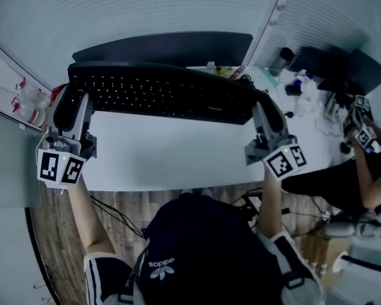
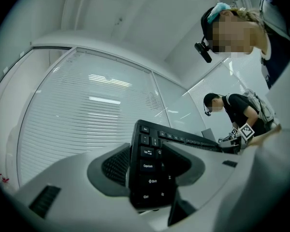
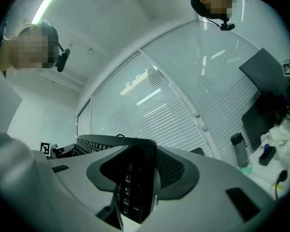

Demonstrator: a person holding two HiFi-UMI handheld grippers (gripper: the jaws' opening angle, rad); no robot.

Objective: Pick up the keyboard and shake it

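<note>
A long black keyboard (image 1: 165, 93) hangs in the air above the white desk (image 1: 171, 157), tilted with its keys toward me. My left gripper (image 1: 68, 97) is shut on the keyboard's left end (image 2: 147, 170), with the Caps Lock and Shift keys between its pads. My right gripper (image 1: 261, 107) is shut on the right end (image 3: 135, 187), the number keys showing between its jaws. Both grippers point slightly upward.
A dark monitor (image 1: 171, 46) stands behind the keyboard against the blinds. Right of it lie a bottle (image 1: 280, 61), cables and clutter (image 1: 317, 97). Another person (image 1: 368, 151) with marker grippers works at the far right. Below the desk edge are my knees and a backpack (image 1: 203, 253).
</note>
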